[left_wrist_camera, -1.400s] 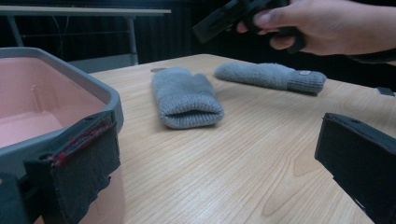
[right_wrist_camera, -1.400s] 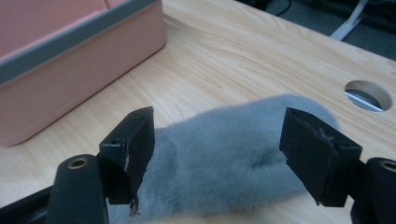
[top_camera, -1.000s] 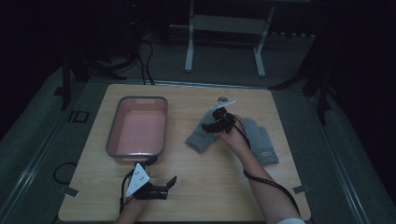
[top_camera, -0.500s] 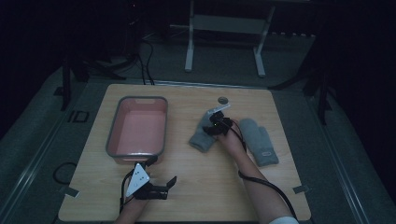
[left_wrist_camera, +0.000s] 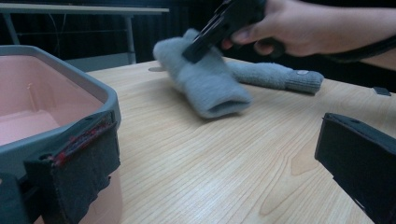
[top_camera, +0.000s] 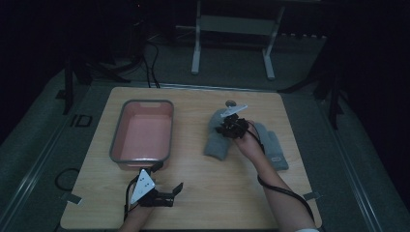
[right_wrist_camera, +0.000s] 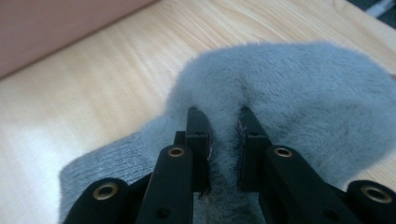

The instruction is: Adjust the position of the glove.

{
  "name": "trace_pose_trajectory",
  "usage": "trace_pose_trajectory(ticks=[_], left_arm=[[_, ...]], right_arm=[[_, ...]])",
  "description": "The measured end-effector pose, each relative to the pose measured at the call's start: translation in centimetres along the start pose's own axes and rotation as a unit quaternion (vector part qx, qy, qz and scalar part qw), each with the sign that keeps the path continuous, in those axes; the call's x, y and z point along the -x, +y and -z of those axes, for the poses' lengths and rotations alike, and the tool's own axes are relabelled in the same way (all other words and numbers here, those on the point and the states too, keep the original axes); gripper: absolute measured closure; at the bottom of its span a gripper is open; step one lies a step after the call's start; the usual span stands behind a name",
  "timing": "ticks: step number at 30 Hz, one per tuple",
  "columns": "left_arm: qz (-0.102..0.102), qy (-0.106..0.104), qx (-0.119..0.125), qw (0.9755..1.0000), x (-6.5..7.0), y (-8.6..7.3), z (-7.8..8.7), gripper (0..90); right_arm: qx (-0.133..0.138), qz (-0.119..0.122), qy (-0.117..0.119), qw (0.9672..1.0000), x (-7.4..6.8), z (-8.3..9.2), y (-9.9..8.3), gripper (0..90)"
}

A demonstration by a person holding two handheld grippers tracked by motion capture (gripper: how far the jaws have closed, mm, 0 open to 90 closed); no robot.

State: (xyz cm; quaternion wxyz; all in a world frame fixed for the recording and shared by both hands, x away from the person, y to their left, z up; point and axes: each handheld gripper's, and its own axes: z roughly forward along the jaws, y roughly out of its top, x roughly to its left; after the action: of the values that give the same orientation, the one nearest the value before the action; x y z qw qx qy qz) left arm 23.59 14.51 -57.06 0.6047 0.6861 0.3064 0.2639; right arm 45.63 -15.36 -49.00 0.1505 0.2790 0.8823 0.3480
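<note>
Wooden table (top_camera: pixel 203 193), empty pink tub (top_camera: pixel 145 130), right gripper (right_wrist_camera: pixel 223 140) just clamped onto grey mitten (right_wrist_camera: pixel 289 93), left gripper (top_camera: pixel 164 197) released.

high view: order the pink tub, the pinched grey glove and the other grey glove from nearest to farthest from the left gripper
1. pink tub, just beyond the left gripper, at the table's left.
2. pinched grey glove, centre-right, in the right gripper.
3. other grey glove, farthest right.

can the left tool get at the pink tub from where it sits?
Probably yes: the left tool rests open right beside the grey-rimmed pink plastic tub, with bare wooden table around and nothing between.
</note>
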Motion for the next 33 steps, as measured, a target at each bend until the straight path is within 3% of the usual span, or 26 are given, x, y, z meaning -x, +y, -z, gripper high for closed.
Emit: trace_pose_trajectory(ticks=[7,10,13,19,24,27,33], left_arm=[[0.0,0.002,0.0,1.0,0.0,0.0,0.0,0.2],[0.001,0.002,0.0,1.0,0.0,0.0,0.0,0.2],[-0.002,0.004,-0.001,1.0,0.0,0.0,0.0,0.2],[-0.002,0.005,0.0,1.0,0.0,0.0,0.0,0.2],[0.0,0.004,0.0,1.0,0.0,0.0,0.0,0.2],[0.001,0.003,0.0,1.0,0.0,0.0,0.0,0.2],[0.002,0.003,0.0,1.0,0.0,0.0,0.0,0.2]], right_arm=[[0.016,0.037,0.035,0.9986,-1.8,3.9,-0.9,78.8],[0.024,0.05,0.061,0.9966,-3.0,5.2,-1.8,78.4],[0.023,0.067,0.072,0.9949,-4.1,5.9,-3.1,78.0],[-0.005,0.085,0.09,0.9922,-4.7,4.7,-5.7,77.7],[-0.039,0.074,0.093,0.9921,-3.8,2.7,-7.6,75.2],[-0.039,0.064,0.1,0.9922,-2.8,2.2,-8.2,60.4],[-0.052,0.07,0.113,0.9897,-1.9,1.4,-8.5,39.8]])
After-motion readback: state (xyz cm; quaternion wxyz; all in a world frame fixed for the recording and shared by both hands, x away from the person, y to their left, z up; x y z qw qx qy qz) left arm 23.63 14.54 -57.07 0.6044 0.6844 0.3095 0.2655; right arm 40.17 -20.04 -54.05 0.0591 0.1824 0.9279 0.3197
